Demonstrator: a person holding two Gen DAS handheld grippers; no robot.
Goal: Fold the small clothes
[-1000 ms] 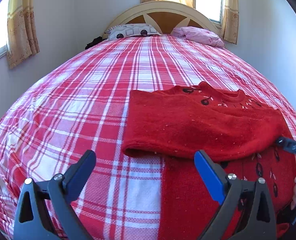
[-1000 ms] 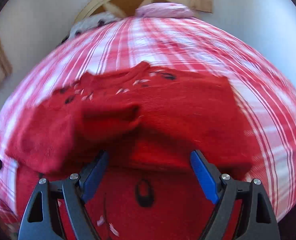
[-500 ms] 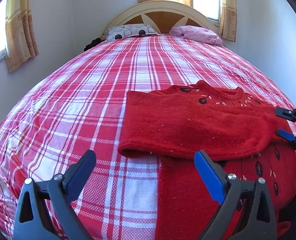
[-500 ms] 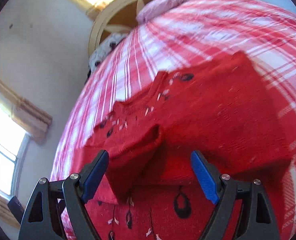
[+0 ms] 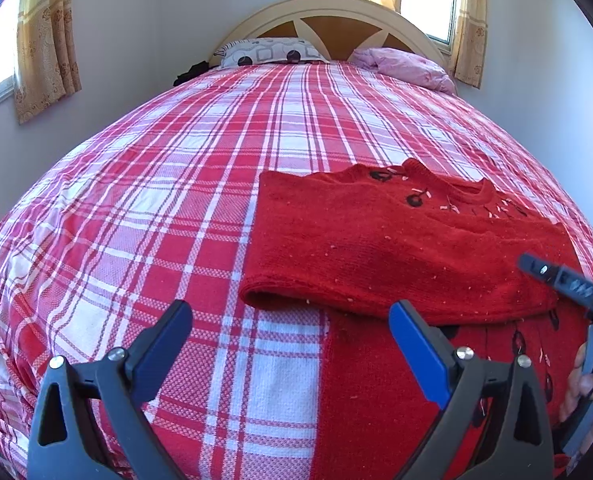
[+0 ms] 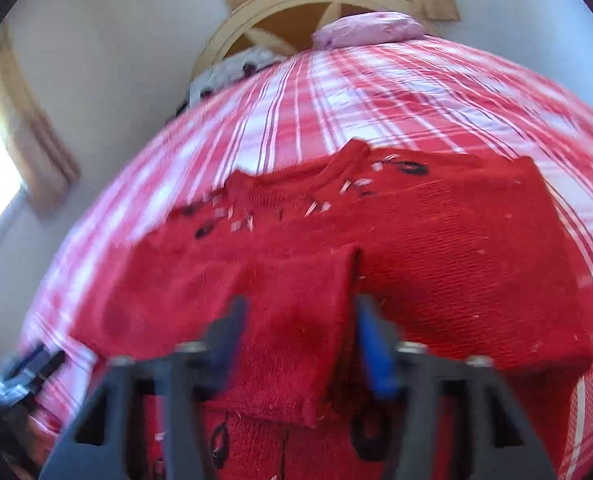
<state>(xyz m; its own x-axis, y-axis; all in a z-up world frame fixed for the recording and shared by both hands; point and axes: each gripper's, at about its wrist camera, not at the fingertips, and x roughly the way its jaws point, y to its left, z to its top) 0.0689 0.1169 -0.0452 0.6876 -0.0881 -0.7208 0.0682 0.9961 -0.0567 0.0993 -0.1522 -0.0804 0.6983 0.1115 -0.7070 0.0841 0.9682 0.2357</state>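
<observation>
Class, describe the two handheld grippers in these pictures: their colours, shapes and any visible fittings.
Each gripper has two dark grey plastic fingers with triangular cut-outs and silver bolt heads at the joints. The fingers end in flat blue pads. This shows sharply on the left gripper; the right gripper looks the same but is blurred. In the left view, a bare hand grips a grey handle. No cables or sleeves are visible.

Sweater [image 5: 396,252] red, black and white motifs at collar. Bedspread [image 5: 184,200] red-white plaid. At 12 o'clock: pink pillow [image 5: 404,66], black-and-white patterned pillow [image 5: 266,52].
</observation>
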